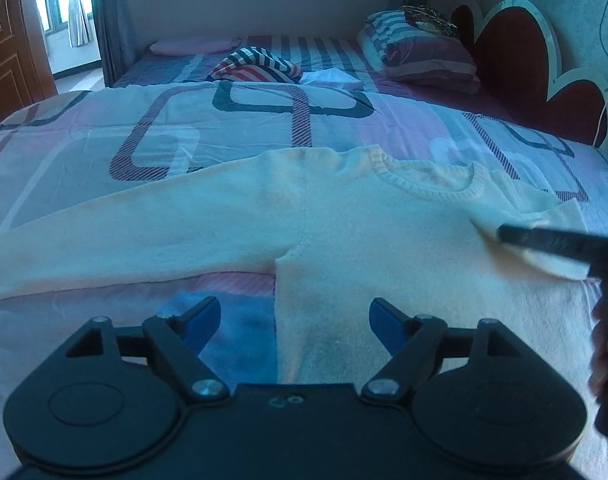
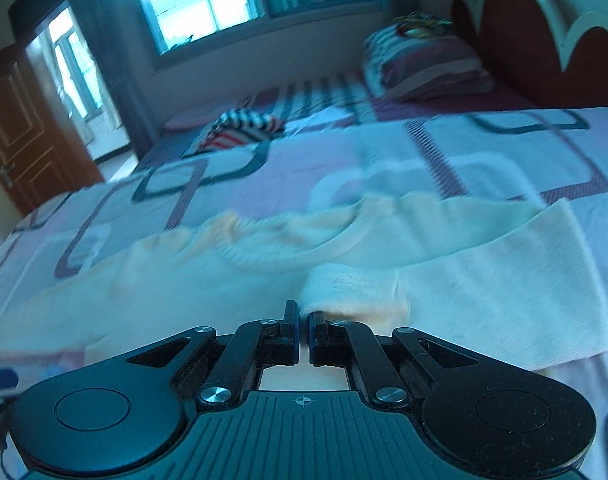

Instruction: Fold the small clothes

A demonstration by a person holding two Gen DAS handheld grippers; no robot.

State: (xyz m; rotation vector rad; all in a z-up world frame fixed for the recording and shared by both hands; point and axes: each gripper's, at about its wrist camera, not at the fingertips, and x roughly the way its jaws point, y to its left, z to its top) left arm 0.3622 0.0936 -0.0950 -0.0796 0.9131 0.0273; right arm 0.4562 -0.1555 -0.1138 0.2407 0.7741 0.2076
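Pinching the sleeve cuff point(image 2: 343, 292), the right gripper point(image 2: 302, 334) drags the soft, limp sweater point(image 1: 383, 240) (left gripper point(image 1: 294, 326) empty, jaws apart); hold its edges.

Both tools are black plastic: the left gripper point(image 1: 295, 322) has blue pads, round discs and silver screws; the right gripper point(image 2: 302, 330) has a ribbed body with a crosshair mark.

No brand, label or word can be read anywhere; the left hand-held gripper point(image 1: 295, 322) bears only small embossed marks resembling "60" on its black body, too faint to confirm.
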